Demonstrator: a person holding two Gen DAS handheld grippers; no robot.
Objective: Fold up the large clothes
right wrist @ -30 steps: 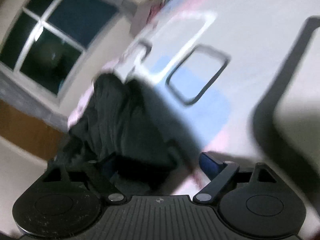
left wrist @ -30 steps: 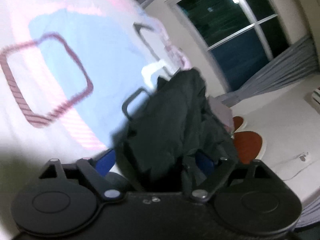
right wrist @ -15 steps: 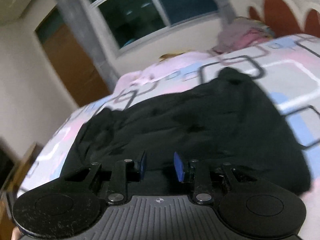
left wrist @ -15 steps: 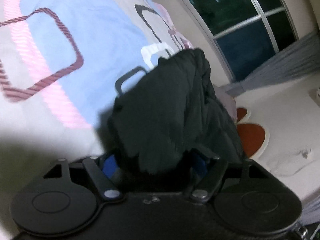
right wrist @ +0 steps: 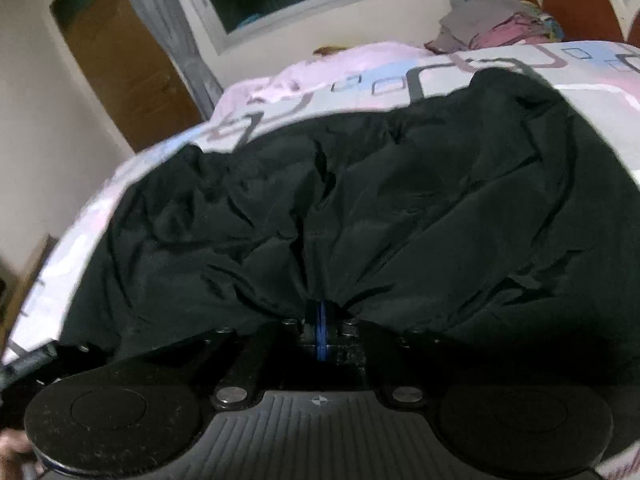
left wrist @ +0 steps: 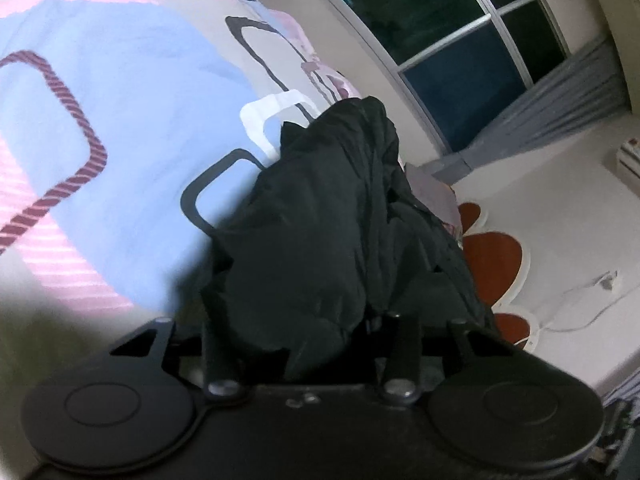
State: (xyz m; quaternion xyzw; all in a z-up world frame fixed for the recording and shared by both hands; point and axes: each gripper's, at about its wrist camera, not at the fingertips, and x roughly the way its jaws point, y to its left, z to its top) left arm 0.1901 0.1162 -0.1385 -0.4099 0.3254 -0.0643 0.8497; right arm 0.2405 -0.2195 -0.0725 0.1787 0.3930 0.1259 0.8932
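Two grippers, left gripper (left wrist: pixel 310 344) and right gripper (right wrist: pixel 321 320), pinch the black garment (right wrist: pixel 400 208).

It was night outside the big white-framed window (left wrist: pixel 452 40), its panes dark. Grey curtains (left wrist: pixel 560 96) hung beside it. The walls were cream, a brown wooden door (right wrist: pixel 116 60) stood to one side, and the red scalloped headboard (left wrist: pixel 492 264) backed the bed.

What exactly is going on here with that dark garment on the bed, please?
A person with two handheld grippers is folding a black garment on a patterned bedspread. The right gripper is shut on the fabric's near edge. The left gripper has cloth bunched between its fingers, which are hidden under it.
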